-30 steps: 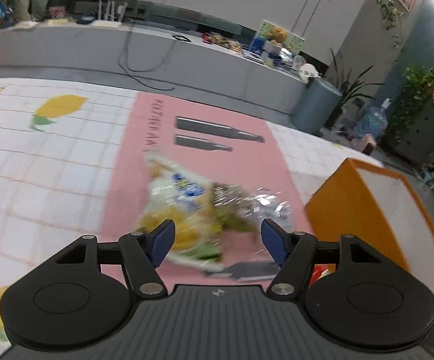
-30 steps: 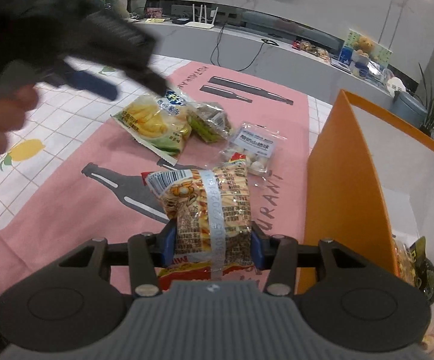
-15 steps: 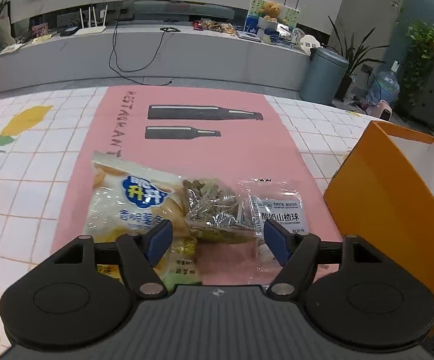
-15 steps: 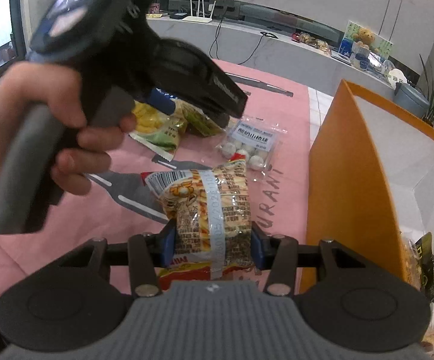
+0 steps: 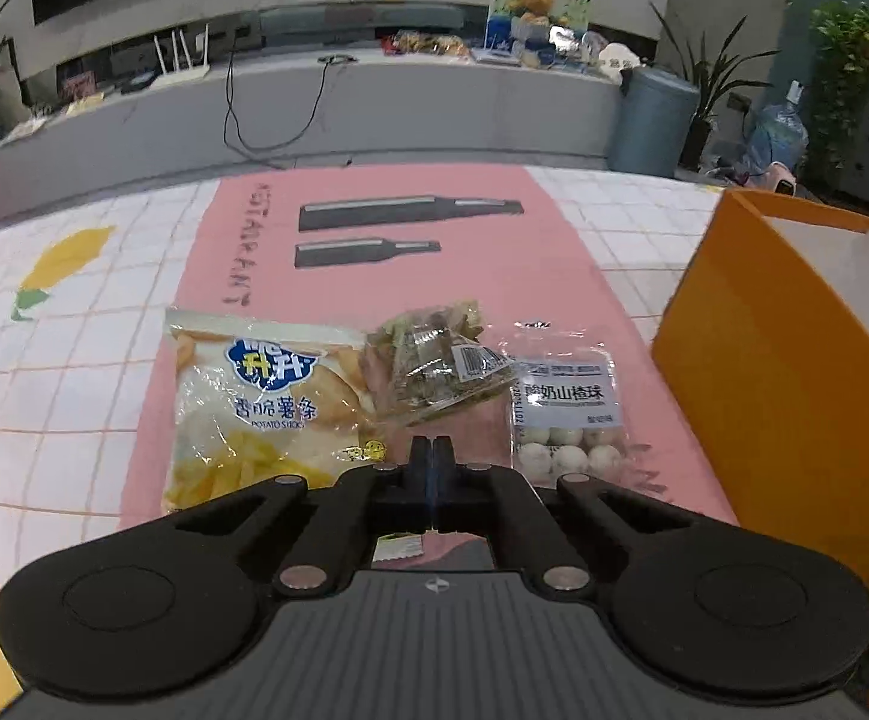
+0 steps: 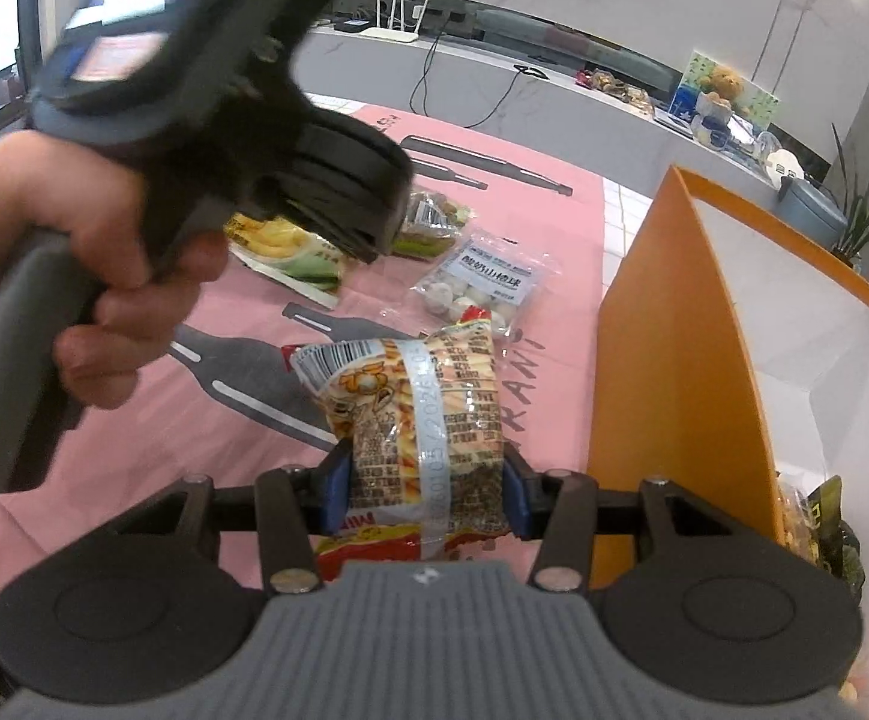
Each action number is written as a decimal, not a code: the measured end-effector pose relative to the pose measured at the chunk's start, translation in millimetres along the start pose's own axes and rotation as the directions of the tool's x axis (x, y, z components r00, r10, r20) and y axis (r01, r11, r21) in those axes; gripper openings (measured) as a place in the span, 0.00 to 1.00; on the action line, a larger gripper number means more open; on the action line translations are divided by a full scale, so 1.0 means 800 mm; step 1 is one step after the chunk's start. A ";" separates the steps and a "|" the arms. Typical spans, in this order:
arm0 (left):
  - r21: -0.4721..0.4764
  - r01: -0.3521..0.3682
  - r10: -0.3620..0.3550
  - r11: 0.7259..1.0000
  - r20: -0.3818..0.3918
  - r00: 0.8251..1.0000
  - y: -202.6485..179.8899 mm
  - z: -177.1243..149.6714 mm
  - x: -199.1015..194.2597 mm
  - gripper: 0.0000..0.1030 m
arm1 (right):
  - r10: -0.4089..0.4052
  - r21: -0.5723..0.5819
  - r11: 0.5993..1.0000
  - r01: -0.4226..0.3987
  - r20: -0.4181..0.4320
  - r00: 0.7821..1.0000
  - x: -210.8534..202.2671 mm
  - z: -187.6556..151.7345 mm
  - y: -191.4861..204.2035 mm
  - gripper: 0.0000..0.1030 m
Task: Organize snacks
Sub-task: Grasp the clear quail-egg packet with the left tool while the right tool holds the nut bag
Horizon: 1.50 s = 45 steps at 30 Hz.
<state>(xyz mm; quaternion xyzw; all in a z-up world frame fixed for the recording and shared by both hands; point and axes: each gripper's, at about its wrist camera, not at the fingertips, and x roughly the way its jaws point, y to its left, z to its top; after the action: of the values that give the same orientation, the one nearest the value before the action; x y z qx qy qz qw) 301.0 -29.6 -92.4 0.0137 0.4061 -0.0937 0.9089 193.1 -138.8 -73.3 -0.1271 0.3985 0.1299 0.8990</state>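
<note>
Three packs lie in a row on the pink mat (image 5: 374, 276): a potato sticks bag (image 5: 254, 414), a small clear pack of green snacks (image 5: 434, 369) and a pack of white balls (image 5: 566, 414). My left gripper (image 5: 432, 450) is shut, its fingers together just short of the green pack's near edge, with nothing between them. In the right wrist view a hand (image 6: 104, 276) holds that gripper above the same packs. My right gripper (image 6: 425, 492) is shut on a yellow and red snack pack (image 6: 422, 402) beside the orange box (image 6: 674, 360).
The orange box (image 5: 782, 372) stands at the mat's right edge, white inside, with several packs in its near corner (image 6: 812, 528). A checked tablecloth (image 5: 62, 372) lies left of the mat. A grey counter (image 5: 374, 108) runs across the room behind.
The left gripper's jaws went from wide open to fully together, and it came lower and closer to the three packs. The right gripper kept still with its pack.
</note>
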 end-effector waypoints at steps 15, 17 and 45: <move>-0.141 0.142 -0.137 0.980 0.049 0.989 0.038 0.020 -0.034 0.14 | 0.007 0.017 1.000 -0.007 -0.006 1.000 -0.002 -0.002 -0.001 0.46; -0.165 0.141 -0.132 0.976 0.066 0.989 0.038 0.028 -0.026 0.22 | 0.018 0.014 1.000 -0.018 -0.009 1.000 -0.002 -0.001 0.001 0.46; -0.265 0.077 -0.100 0.961 -0.074 0.992 0.026 0.059 0.092 0.58 | 0.036 0.002 0.999 -0.036 -0.043 0.998 0.013 -0.007 0.010 0.46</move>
<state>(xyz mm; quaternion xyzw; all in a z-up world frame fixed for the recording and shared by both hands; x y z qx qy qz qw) 387.6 -25.4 -115.9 -0.1206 0.4542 -0.0790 0.8791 193.1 -132.1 -85.4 -0.1222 0.4202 0.1431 0.8877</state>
